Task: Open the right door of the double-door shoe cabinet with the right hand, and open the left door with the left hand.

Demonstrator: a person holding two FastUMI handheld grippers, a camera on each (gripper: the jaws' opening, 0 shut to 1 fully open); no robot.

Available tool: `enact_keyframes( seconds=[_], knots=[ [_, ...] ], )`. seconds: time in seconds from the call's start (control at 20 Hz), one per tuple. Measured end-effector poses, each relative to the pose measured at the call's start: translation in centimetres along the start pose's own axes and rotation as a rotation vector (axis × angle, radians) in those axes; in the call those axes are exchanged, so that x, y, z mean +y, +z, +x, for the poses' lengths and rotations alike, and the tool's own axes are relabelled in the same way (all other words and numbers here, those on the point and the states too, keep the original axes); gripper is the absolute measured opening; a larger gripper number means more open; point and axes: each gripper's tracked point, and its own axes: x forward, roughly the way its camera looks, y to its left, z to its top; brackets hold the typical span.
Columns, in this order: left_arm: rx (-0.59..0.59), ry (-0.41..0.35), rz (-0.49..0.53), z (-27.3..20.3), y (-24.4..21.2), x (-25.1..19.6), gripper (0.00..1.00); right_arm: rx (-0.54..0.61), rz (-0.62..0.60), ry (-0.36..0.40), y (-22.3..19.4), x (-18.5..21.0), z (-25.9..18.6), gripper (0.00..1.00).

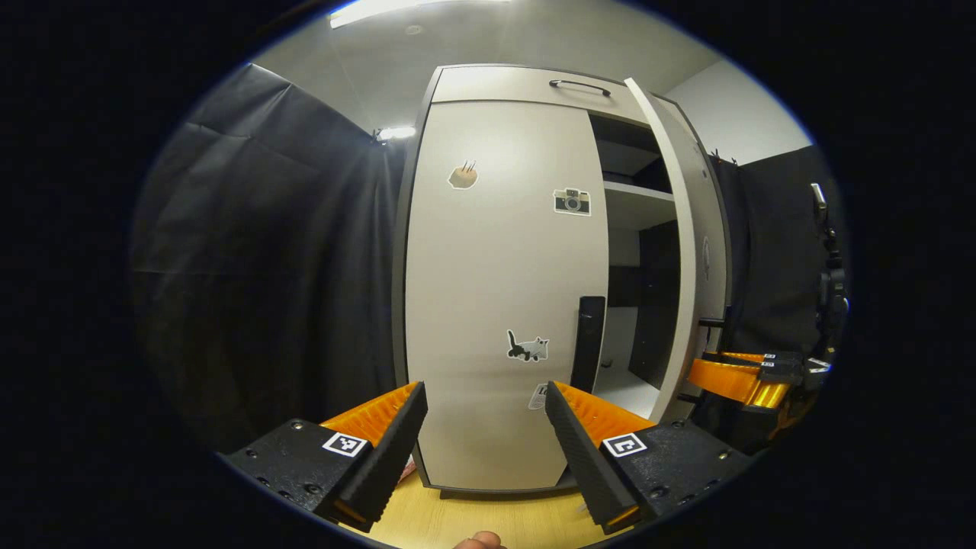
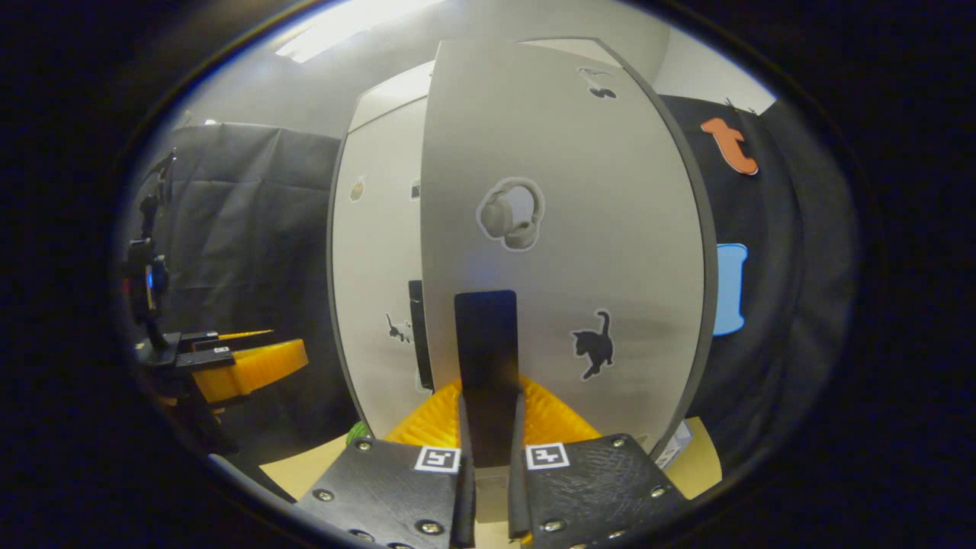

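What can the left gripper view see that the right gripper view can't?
Left gripper view: the shelves inside the cabinet, a camera sticker, and the left gripper with its jaws open. Right gripper view: the headphones sticker and black cat sticker on the right door, and the right gripper with jaws closed on that door's handle. Shared: the shut left door with its grey cat sticker.

Black cloth [image 1: 259, 252] hangs as the booth's wall on the left, with a grey wall [image 1: 751, 114] above the drape on the right. A ceiling light [image 1: 366, 11] glows overhead. Pale wooden flooring [image 1: 473, 522] lies below. A dark stand, perhaps a tripod [image 2: 149, 282], rises at the left.
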Motion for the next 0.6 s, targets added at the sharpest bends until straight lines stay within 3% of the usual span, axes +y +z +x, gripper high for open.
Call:
enact_keyframes(
  seconds=[0.25, 0.6],
  knots=[
    [0.008, -0.002, 0.004, 0.0, -0.3, 0.0, 0.97, 0.007, 0.001, 0.079, 0.0, -0.4, -1.2, 0.17],
    [0.02, -0.01, 0.014, 0.0, -0.7, 0.1, 0.96, 0.026, -0.005, 0.134, 0.2, -1.1, -2.5, 0.17]
  ],
)
